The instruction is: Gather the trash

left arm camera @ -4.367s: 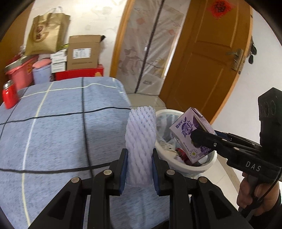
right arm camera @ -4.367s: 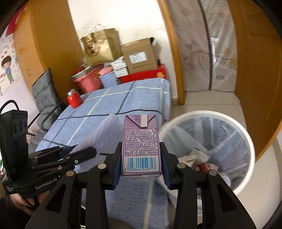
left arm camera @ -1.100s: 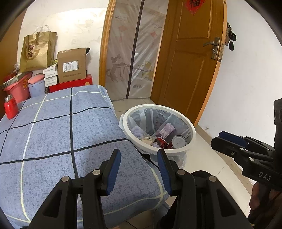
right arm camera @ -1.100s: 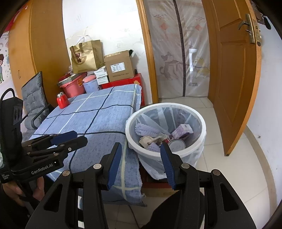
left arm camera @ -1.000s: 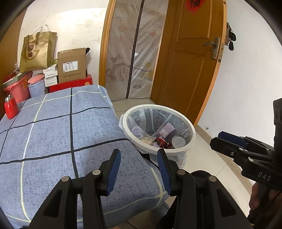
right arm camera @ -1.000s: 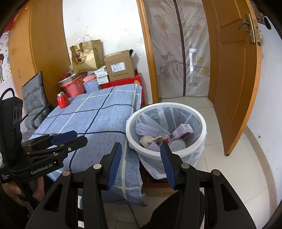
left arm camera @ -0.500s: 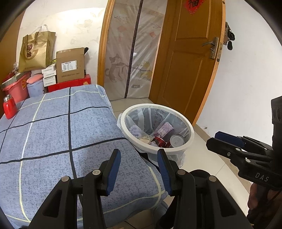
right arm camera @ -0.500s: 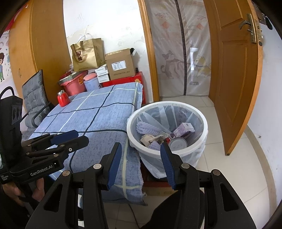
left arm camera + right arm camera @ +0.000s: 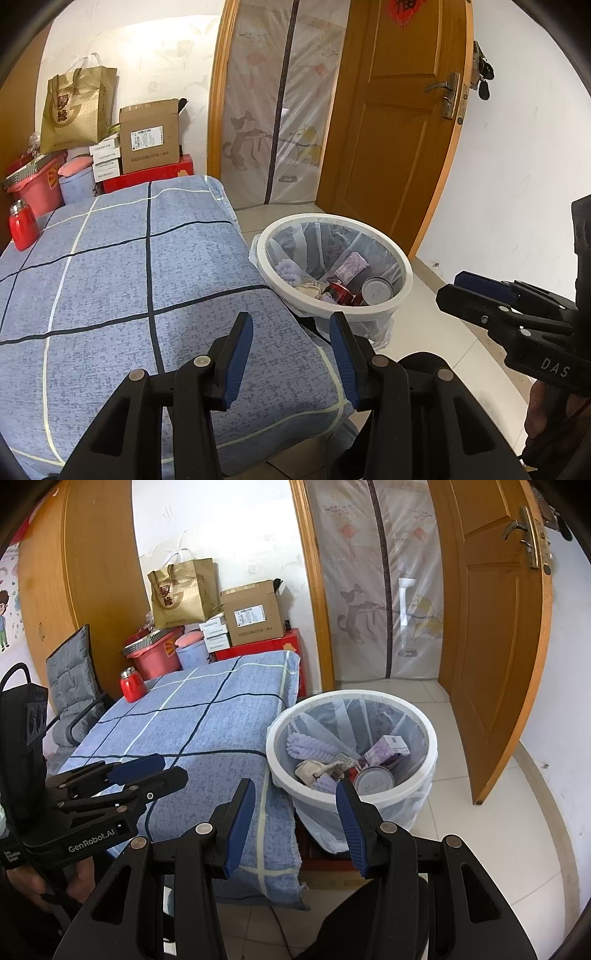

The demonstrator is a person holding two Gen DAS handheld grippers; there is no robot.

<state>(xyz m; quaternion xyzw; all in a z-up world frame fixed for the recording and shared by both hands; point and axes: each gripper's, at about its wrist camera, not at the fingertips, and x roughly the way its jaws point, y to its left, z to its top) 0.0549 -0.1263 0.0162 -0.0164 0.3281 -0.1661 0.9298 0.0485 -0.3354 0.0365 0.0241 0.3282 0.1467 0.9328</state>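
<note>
on my left wrist feed the left gripper [image 9: 291,347] has its blue-padded jaws spread wide with nothing between them, held above the near corner of the blue checked tablecloth [image 9: 110,280]. the right gripper [image 9: 295,819] is spread just as wide and holds nothing; it sits over the gap between the table edge and the white bin [image 9: 424,771]. from the left wrist i see it off to the right, over the floor.

the bin stands on the tiled floor just beside the table's corner, lined with a clear bag. in it i can make out the trash: a purple milk carton [image 9: 388,751], a white foam net sleeve [image 9: 310,746], a silver can end [image 9: 373,780], a red can [image 9: 340,293] and some crumpled paper [image 9: 314,768]. a red jar [image 9: 131,685] stands on the far side of the table. behind the table, boxes [image 9: 253,613] and a gold paper bag [image 9: 183,592] are stacked against the wall.
</note>
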